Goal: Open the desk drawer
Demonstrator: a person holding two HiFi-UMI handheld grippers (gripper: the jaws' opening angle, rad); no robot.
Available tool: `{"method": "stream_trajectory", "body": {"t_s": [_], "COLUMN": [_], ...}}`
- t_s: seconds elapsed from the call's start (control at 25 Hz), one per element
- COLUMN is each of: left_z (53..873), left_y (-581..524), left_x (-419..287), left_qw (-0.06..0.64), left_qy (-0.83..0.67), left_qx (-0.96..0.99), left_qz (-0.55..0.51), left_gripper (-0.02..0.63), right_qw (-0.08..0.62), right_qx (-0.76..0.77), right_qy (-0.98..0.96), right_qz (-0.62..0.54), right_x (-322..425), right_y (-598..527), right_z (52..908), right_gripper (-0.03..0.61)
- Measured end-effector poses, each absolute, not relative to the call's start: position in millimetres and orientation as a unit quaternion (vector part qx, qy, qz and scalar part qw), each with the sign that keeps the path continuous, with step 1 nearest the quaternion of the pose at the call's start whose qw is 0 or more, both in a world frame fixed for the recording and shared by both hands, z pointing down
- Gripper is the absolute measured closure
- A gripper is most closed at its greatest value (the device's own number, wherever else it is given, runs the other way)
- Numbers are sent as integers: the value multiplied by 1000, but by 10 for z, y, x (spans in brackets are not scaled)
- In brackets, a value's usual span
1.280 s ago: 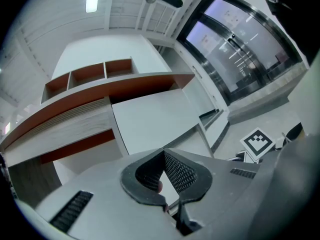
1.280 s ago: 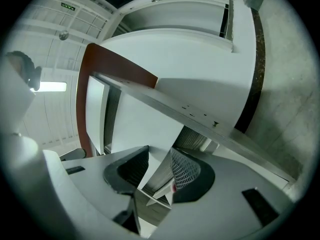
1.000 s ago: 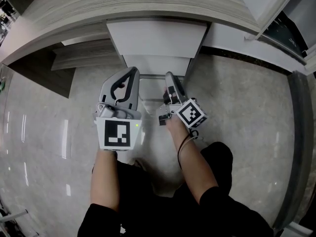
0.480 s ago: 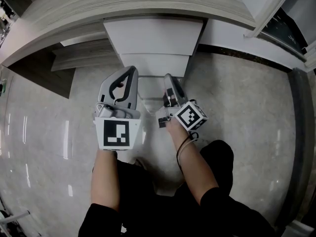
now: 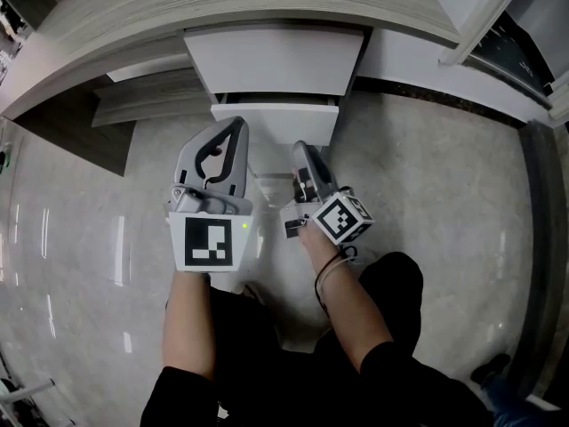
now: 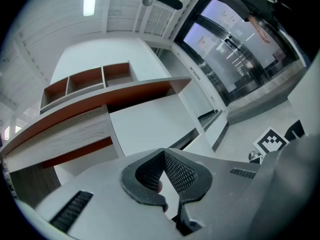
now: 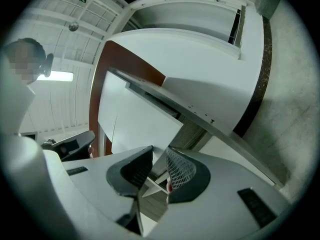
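I find the right claw clenched on the lower edge of the desk drawer; its own view shows a thin white edge between the pads. The drawer front stands slightly out, with a dark gap above it, under the counter. The left claw is clenched on nothing, its tip before the drawer front's left part. Contact there I cannot tell.

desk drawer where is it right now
In the head view the desk drawer sits top centre under the desk, just below a larger white drawer front, with the right gripper at its lower edge.
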State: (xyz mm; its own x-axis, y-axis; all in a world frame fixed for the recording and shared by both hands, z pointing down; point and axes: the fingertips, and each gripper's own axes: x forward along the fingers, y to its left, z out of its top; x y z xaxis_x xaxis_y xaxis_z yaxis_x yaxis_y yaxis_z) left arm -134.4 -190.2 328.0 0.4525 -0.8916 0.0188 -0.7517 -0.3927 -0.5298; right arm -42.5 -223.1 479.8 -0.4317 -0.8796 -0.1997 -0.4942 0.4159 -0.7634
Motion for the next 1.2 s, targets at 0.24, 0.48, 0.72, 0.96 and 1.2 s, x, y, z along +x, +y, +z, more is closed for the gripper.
{"method": "stream_trajectory", "body": {"t_s": [0.24,0.48,0.72,0.96,1.2], "left_z": [3290,3260,3206,3201,3209], "left_y": [-1870,-1839,-1791,-1754,-1757], "left_x": [-1322,-1321,-1314,-1323,-1321], "left_qw": [231,237,236,232,234], "left_qy": [500,500,505,508,511], "left_qx": [-820,-817,-816,-815,-812], "left_qz": [-158,-158,-151,-154,-159], "left_gripper": [610,609,611,609,610], "right_qw": [291,285,277,273,271], "right_qx": [-435,-432,-429,-432,-430], "right_qy": [795,801,808,808,810], "right_qz": [-307,-300,-295,-293,-292], "right_x": [-423,-432,-429,-384,-377], "right_y": [-2098,-1977,-1847,-1790,-1787], "right_z": [4809,4805,4810,4820,4821], "right_gripper": [502,505,506,515,518]}}
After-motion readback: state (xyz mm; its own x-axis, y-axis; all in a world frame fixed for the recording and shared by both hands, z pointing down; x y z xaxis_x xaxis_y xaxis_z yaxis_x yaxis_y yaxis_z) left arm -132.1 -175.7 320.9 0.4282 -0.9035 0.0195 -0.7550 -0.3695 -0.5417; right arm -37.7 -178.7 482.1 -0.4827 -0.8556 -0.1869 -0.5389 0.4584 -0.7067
